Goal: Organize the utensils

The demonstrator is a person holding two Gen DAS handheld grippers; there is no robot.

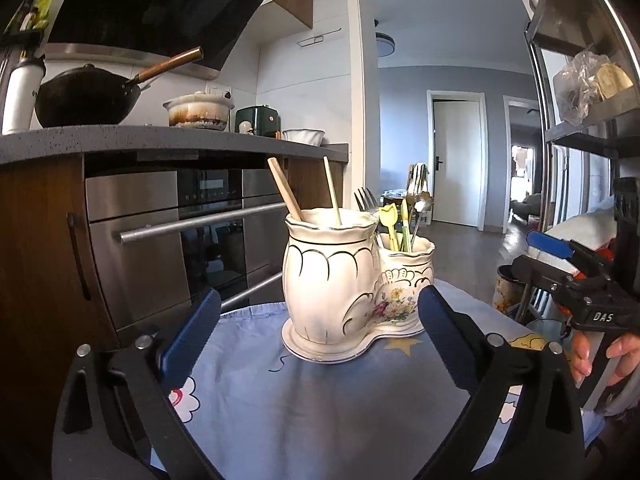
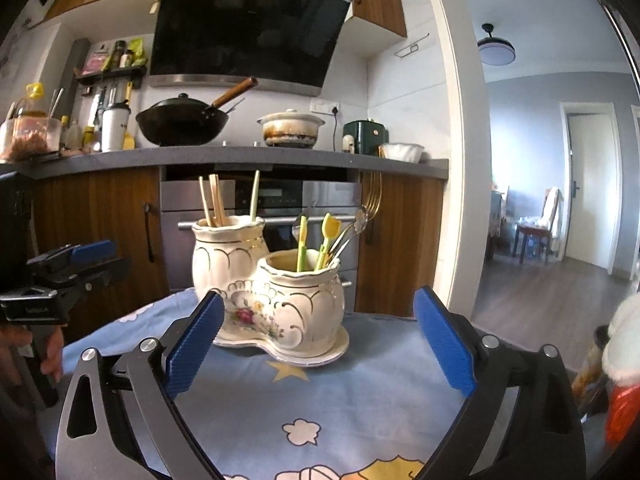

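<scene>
Both claws wide, nothing between the pads. Left claw (image 1: 320, 320) and right claw (image 2: 318, 328) each sit low and nearly level, short of the ceramic holder (image 1: 340, 280) and aimed at it from two sides; neither touches it.

Landmark = ceramic holder, a two-pot piece on one shared base, standing upright on the blue patterned cloth (image 1: 280, 400) that covers the counter.
- Tall pot (image 2: 224, 256): wooden chopsticks (image 2: 212, 200) leaning on the rim, handles up.
- Short pot (image 2: 304, 292), joined to the tall one: yellow tulip-handled piece (image 2: 329, 232), green-handled piece (image 2: 302, 240), metal spoon (image 2: 356, 220), fork (image 1: 366, 200) with tines up.
- Cloth around the holder's base: no loose utensils visible in either view.

Why this layout, my read: long sticks go in the deep pot so they don't tip out, short cutlery in the shallow one so the handles stay reachable. Sorting by type looks finished. With both claws spread and clear of the holder, this looks like a release-and-retreat pose or end of run, not an approach.

Right claw also shows at the right edge of the left view, gripped by the person's hand (image 1: 600, 360). Kitchen behind the holder (oven, wok, hood) is not involved.

Risk if anything more is done: holder is top-heavy with leaning sticks, so a side nudge could rock it on the cloth.
</scene>
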